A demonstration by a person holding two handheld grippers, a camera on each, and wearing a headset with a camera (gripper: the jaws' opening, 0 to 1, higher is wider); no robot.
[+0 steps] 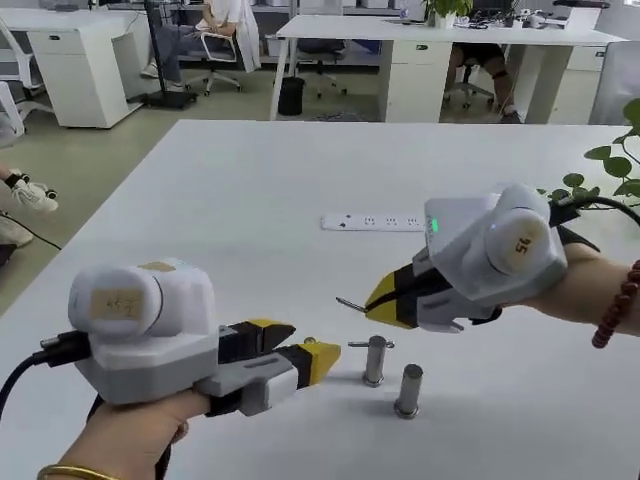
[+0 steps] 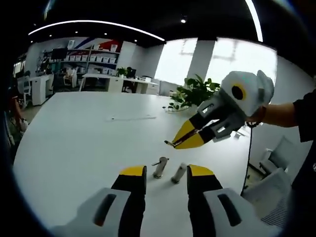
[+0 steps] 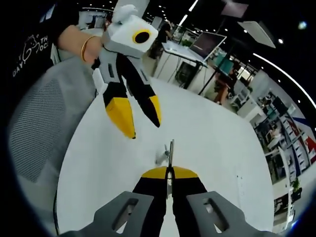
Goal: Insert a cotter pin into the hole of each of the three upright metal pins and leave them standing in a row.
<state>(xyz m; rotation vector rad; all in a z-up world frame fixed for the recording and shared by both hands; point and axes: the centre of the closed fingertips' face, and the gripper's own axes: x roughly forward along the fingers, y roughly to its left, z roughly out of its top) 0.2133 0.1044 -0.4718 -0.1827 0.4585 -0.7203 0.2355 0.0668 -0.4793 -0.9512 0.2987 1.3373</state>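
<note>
Two upright metal pins stand on the white table [image 1: 230,200]. The left pin [image 1: 374,362] has a cotter pin across its top; the right pin [image 1: 408,390] is bare. My left gripper [image 1: 305,346] is open just left of them with nothing between its fingers. The left gripper view has both pins [image 2: 160,168] [image 2: 178,173] a little beyond its jaws. My right gripper [image 1: 378,300] hovers above the pins, shut on a thin cotter pin [image 1: 350,303] that sticks out of its tips [image 3: 171,153]. Something small behind the left jaw tip is mostly hidden.
A white power strip [image 1: 372,221] lies farther back on the table. A green plant [image 1: 612,170] stands at the right edge. Desks, chairs and seated people are beyond the table's far edge.
</note>
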